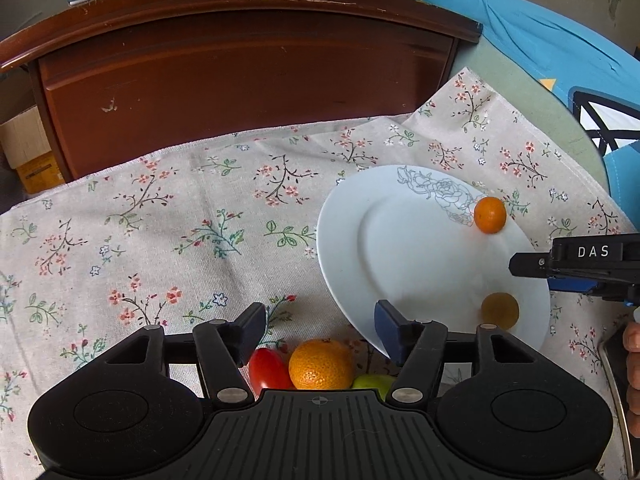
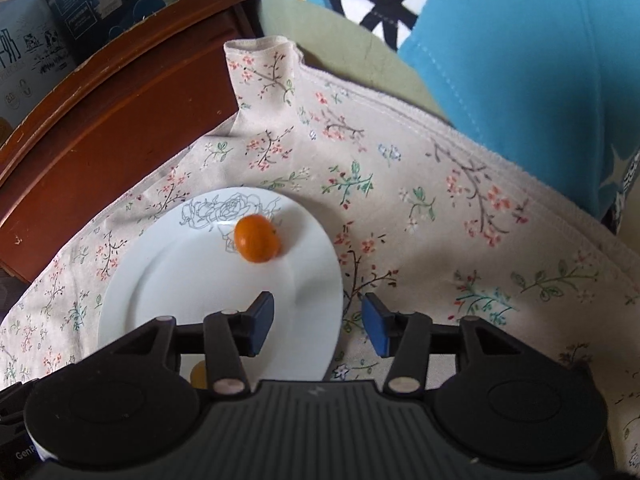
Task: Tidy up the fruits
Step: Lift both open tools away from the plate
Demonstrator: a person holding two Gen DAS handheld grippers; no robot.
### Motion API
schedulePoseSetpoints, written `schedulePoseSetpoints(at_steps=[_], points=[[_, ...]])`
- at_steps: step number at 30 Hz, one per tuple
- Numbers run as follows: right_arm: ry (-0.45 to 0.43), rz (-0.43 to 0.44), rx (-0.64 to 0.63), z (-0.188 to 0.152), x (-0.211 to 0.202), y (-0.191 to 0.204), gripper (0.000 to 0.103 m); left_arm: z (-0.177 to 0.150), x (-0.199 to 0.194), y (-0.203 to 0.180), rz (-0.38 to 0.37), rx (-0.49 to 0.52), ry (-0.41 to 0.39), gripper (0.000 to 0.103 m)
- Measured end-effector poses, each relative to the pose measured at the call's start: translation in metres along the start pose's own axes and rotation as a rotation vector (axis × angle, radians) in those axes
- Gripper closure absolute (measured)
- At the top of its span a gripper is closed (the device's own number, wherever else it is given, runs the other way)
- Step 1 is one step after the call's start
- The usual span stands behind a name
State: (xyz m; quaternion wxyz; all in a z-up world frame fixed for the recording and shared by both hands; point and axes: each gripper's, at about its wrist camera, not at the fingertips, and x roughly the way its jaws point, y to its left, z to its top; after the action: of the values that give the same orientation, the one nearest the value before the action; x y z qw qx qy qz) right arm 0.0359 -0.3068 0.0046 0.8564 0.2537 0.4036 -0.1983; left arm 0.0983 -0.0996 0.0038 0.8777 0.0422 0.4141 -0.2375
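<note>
Left wrist view. My left gripper (image 1: 320, 330) hangs with its jaws spread wide and nothing between the pads. Just under the jaws, at 6 o'clock in the frame, three fruits lie together on the floral cloth (image 1: 180, 216): a red tomato (image 1: 269, 369), touching it an orange (image 1: 322, 364), and beside that a green fruit (image 1: 374, 384) half hidden by the gripper body. The white plate (image 1: 384, 264), printed with a rose outline, sits at 3 o'clock from the frame centre, its near rim passing behind my right-hand finger pad. A small orange fruit (image 1: 490, 215) rests on the plate's far rim at about 2 o'clock of the plate; a second small orange fruit (image 1: 500, 311), blurred, lies on the plate near its 5 o'clock edge. My right gripper (image 1: 516, 266) enters from the 3 o'clock margin, above the plate's right edge. A dark wooden cabinet (image 1: 240, 80) fills 12 o'clock.

Right wrist view. My right gripper (image 2: 318, 324) likewise stands with jaws apart and holds nothing; its left pad is over the plate (image 2: 160, 288), its right pad over the cloth (image 2: 440, 200). The small orange fruit (image 2: 257, 239) lies at 1 o'clock on the plate, touching the rose print. An orange patch showing at the plate's near edge, behind the left finger linkage, is too hidden for me to identify. The cabinet (image 2: 120, 112) lies at 10 o'clock.
</note>
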Motion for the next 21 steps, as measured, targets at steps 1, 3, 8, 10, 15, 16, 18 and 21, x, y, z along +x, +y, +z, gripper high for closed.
schedulePoseSetpoints(at_steps=[1,3,8,10,15,16,18,21], points=[[-0.008,0.008,-0.002,-0.001,0.001,0.001,0.052,-0.001,-0.001,0.001,-0.001,-0.003,-0.001,0.040],[-0.005,0.016,-0.032,-0.002,0.003,0.005,0.052,-0.002,-0.003,0.003,-0.002,-0.009,-0.003,0.039],[-0.022,-0.018,-0.104,-0.009,0.003,0.017,0.051,-0.006,-0.011,0.009,0.004,-0.008,0.001,0.039],[-0.024,-0.026,-0.144,-0.011,0.004,0.022,0.051,-0.008,-0.014,0.012,0.008,-0.012,0.008,0.039],[-0.020,-0.004,-0.215,-0.018,0.005,0.036,0.051,-0.015,-0.022,0.013,0.011,-0.008,0.015,0.039],[-0.021,-0.007,-0.227,-0.020,0.005,0.039,0.051,-0.017,-0.023,0.014,0.014,-0.003,0.014,0.039],[-0.022,-0.010,-0.245,-0.022,0.005,0.042,0.051,-0.018,-0.025,0.017,0.018,-0.012,0.020,0.039],[-0.015,-0.001,-0.247,-0.022,0.004,0.044,0.051,-0.022,-0.027,0.020,0.021,-0.022,0.027,0.039]])
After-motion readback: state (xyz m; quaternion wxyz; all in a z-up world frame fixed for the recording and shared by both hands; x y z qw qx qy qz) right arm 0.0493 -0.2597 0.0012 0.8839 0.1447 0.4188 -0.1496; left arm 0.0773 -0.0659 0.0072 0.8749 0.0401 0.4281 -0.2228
